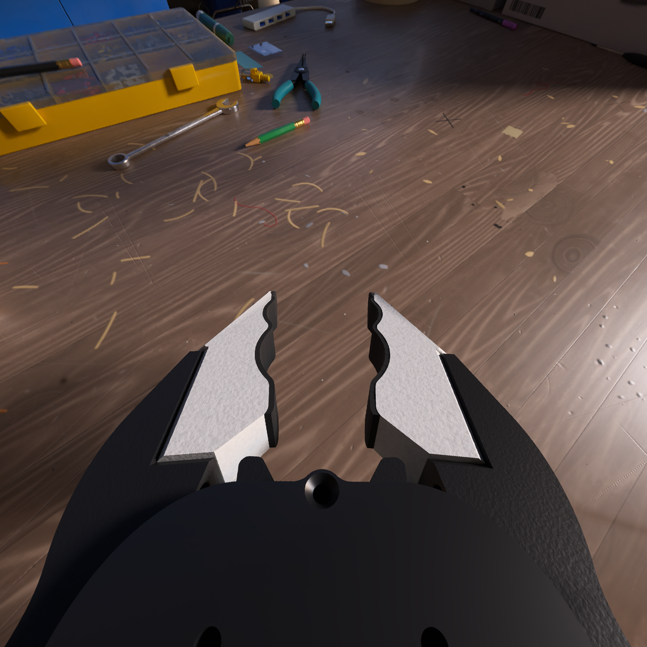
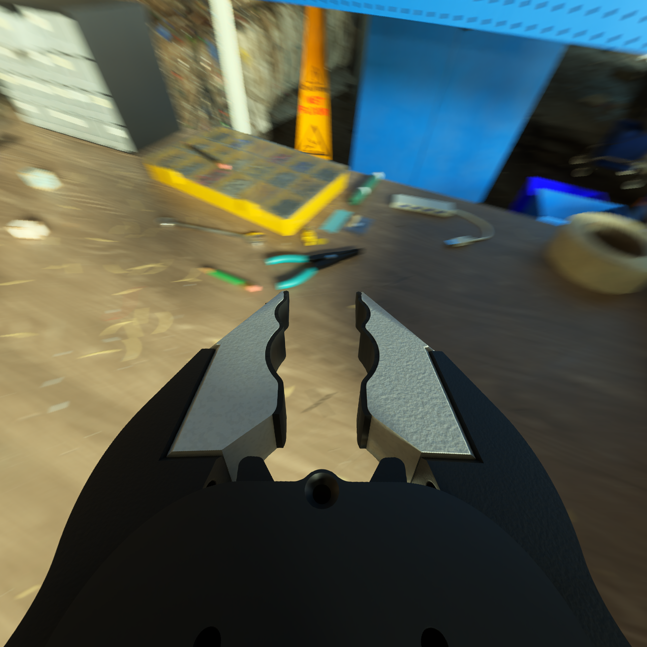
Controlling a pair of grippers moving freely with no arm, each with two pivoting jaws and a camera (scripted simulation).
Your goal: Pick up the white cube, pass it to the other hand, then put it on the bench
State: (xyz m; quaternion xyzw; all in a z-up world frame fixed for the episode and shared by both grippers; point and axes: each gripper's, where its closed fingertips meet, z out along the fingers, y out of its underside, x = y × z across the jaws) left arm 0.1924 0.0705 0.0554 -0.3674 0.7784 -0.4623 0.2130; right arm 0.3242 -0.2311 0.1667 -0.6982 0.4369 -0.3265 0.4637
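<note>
No white cube shows in either view. My left gripper (image 1: 321, 297) is open and empty, held above the brown wooden bench (image 1: 420, 217). My right gripper (image 2: 322, 297) is open and empty too, above the same bench (image 2: 455, 350). The right wrist view is blurred by motion. Neither gripper shows in the other's view.
A yellow parts box (image 1: 115, 80) (image 2: 252, 189), a wrench (image 1: 168, 134), teal pliers (image 1: 297, 87) (image 2: 304, 262), a green pencil (image 1: 280, 131) (image 2: 229, 276) and a USB hub (image 1: 269, 17) (image 2: 423, 204) lie at the far side. A tape roll (image 2: 602, 252) sits at right. Wood shavings litter the bench.
</note>
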